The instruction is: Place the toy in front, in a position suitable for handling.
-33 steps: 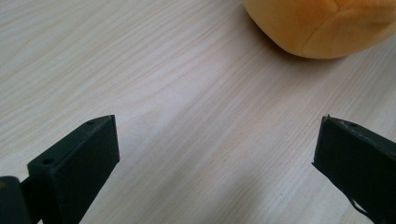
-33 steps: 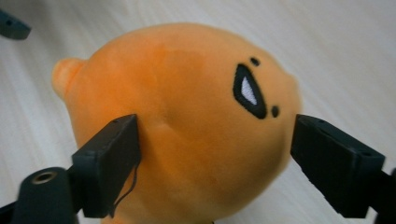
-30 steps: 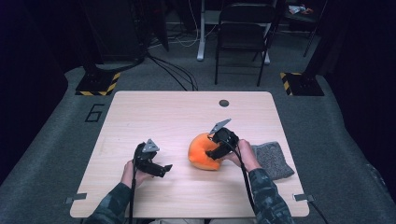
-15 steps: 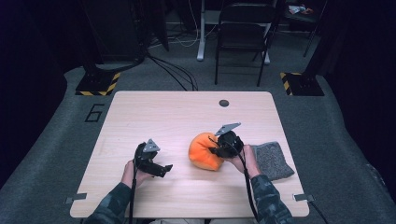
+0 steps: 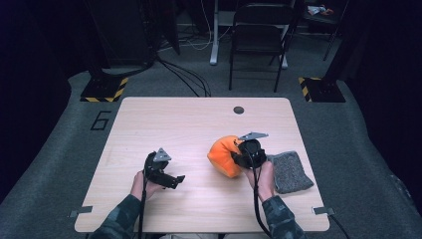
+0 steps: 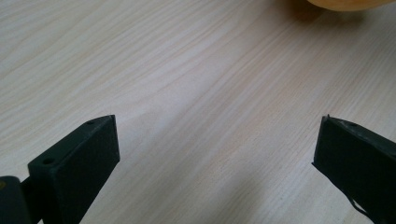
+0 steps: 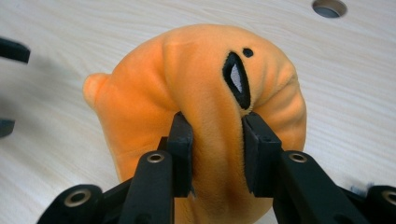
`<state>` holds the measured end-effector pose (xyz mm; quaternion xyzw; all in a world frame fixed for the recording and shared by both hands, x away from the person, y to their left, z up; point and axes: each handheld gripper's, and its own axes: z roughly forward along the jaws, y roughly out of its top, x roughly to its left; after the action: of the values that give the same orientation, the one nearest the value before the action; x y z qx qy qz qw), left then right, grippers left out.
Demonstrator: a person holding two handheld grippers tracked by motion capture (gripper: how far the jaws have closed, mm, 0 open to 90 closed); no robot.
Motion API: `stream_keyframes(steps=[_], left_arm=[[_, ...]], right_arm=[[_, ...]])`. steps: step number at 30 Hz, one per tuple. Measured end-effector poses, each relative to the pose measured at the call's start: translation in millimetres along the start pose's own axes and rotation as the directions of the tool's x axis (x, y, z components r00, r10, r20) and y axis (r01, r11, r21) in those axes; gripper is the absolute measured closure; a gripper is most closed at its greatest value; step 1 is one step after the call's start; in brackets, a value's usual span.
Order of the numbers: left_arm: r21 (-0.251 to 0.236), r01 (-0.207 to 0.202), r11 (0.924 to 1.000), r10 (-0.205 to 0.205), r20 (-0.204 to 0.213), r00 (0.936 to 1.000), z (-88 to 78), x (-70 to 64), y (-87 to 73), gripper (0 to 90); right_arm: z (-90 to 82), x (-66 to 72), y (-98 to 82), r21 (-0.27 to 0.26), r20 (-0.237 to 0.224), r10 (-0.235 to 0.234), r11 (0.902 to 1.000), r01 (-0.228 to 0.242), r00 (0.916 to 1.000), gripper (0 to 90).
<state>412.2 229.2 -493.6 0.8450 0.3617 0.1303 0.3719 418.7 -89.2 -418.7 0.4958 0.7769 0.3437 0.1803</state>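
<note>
An orange plush toy (image 5: 223,155) with a black slit mouth (image 7: 201,70) sits right of the table's middle. My right gripper (image 5: 242,155) is shut on it: the two black pads (image 7: 181,140) pinch a fold of its fabric from both sides, having just closed there. Its orange edge also shows at the top of the left gripper view (image 6: 345,3). My left gripper (image 5: 178,180) rests low over the bare wood at the front left. Its jaws stand wide apart (image 6: 217,154) with nothing between them.
A grey textured cloth pad (image 5: 290,172) lies at the table's right edge, beside the right hand. The wooden table (image 5: 164,124) has a small round hole (image 5: 239,110) at the back. A dark chair (image 5: 259,30) and floor cables stand beyond the table.
The right gripper's jaws have closed on the plush toy, and hand and toy have shifted slightly right and up. The left gripper has stayed where it was.
</note>
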Motion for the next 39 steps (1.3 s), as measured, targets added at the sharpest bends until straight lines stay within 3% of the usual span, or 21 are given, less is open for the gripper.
stream_keyframes(steps=[4,9,14,16,19,22,24,25,28,29,30,31,32,33,36,39], left_arm=[[0.001,0.003,1.0000,-0.003,0.002,1.0000,0.4,0.3,-0.1,0.0],[0.004,0.009,1.0000,-0.009,0.007,0.9999,0.5,2.2,-1.0,0.0],[0.008,0.006,1.0000,-0.006,0.005,1.0000,0.9,2.5,-1.0,0.0],[0.008,0.005,1.0000,-0.005,0.001,1.0000,1.5,2.1,-1.0,0.0],[0.013,0.004,0.9999,-0.004,0.010,0.9999,2.3,2.1,-0.7,0.0],[0.011,0.011,0.9999,-0.011,0.015,0.9998,3.3,0.4,-0.9,0.0],[0.017,0.006,0.9998,-0.006,0.018,0.9998,3.0,1.0,-0.7,0.0],[0.024,0.005,0.9997,-0.005,0.022,0.9997,2.7,1.6,-0.5,0.0],[0.020,0.009,0.9998,-0.009,0.017,0.9998,3.6,1.7,-1.0,0.0],[0.018,0.008,0.9998,-0.008,0.018,0.9998,3.8,1.5,-1.1,0.0],[0.020,0.002,0.9998,-0.002,0.015,0.9999,3.8,1.7,-1.0,0.0],[0.020,0.001,0.9998,-0.002,0.014,0.9999,3.7,1.8,-1.1,0.0],[0.018,0.007,0.9998,-0.007,0.017,0.9998,3.8,1.5,-1.2,0.0],[0.019,0.006,0.9998,-0.006,0.016,0.9998,3.7,1.7,-1.2,0.0],[0.025,0.006,0.9997,-0.007,0.020,0.9998,3.5,2.7,-1.3,0.0],[0.026,0.005,0.9996,-0.005,0.018,0.9998,3.9,2.7,-1.4,0.0]], right_arm=[[2.2,4.7,-5.8,-0.008,0.027,0.032,0.9995,-0.032,0.9991,64.9],[19.5,9.2,-19.8,0.019,0.072,-0.013,0.9998,0.011,0.9974,58.4],[14.5,5.3,-12.9,0.040,0.068,-0.085,0.9958,0.083,0.9940,38.1],[9.2,4.6,-8.5,0.042,0.075,-0.148,0.9886,0.145,0.9862,29.5],[-2.0,-4.0,4.3,0.012,0.024,-0.230,0.9731,0.230,0.9729,19.9],[-3.2,-11.0,12.7,0.023,-0.010,-0.261,0.9650,0.261,0.9653,15.6],[-1.1,-17.2,21.9,0.041,-0.044,-0.336,0.9402,0.338,0.9407,14.8],[-1.1,-17.2,21.9,0.041,-0.044,-0.336,0.9402,0.338,0.9407,14.8],[7.8,-20.4,25.2,0.071,-0.088,-0.393,0.9140,0.399,0.9153,16.1],[17.1,-22.2,24.0,0.111,-0.111,-0.410,0.9001,0.421,0.9053,19.1],[17.1,-22.2,24.0,0.111,-0.111,-0.410,0.9001,0.421,0.9053,19.1],[26.7,-24.0,20.0,0.140,-0.144,-0.421,0.8874,0.439,0.8957,27.0],[31.2,-24.0,16.1,0.132,-0.152,-0.428,0.8845,0.447,0.8909,29.4],[31.2,-24.0,16.1,0.132,-0.152,-0.428,0.8845,0.447,0.8909,29.4],[36.3,-26.1,8.6,0.122,-0.155,-0.418,0.8913,0.437,0.8954,43.0],[33.0,-26.4,3.0,0.103,-0.170,-0.372,0.9140,0.392,0.9124,61.1]])
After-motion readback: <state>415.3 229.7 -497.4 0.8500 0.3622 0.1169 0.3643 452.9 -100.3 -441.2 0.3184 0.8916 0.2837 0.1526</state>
